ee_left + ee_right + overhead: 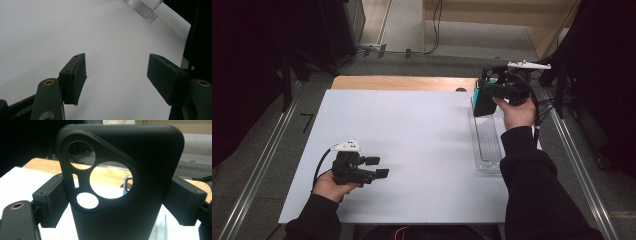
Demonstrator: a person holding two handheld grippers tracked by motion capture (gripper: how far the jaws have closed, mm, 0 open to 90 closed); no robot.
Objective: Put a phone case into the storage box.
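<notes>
Sleeves and hands come in from the bottom of the high view. On the near left, the left gripper (377, 167) sits low over the white table (412, 135), its jaws spread wide with nothing between them. Far off on the right, the right gripper (484, 95) is held up over the far end of a clear tray (488, 150). It pinches a black phone case (483, 102), which hangs in the air above the tray. Something blue-green peeks out just behind the case; what it is cannot be told.

From the left gripper view, two black pads (76, 75) stand far apart over the bare white table top. A corner of the clear tray (143, 8) sits far away at the top edge.

From the right gripper view, the phone case (130, 185) stands tall, very close to the camera. It has round holes cut in it, and the table and wood edge show through them. One black pad (53, 200) presses on its left side and one on its right, so the case is squeezed between them.
</notes>
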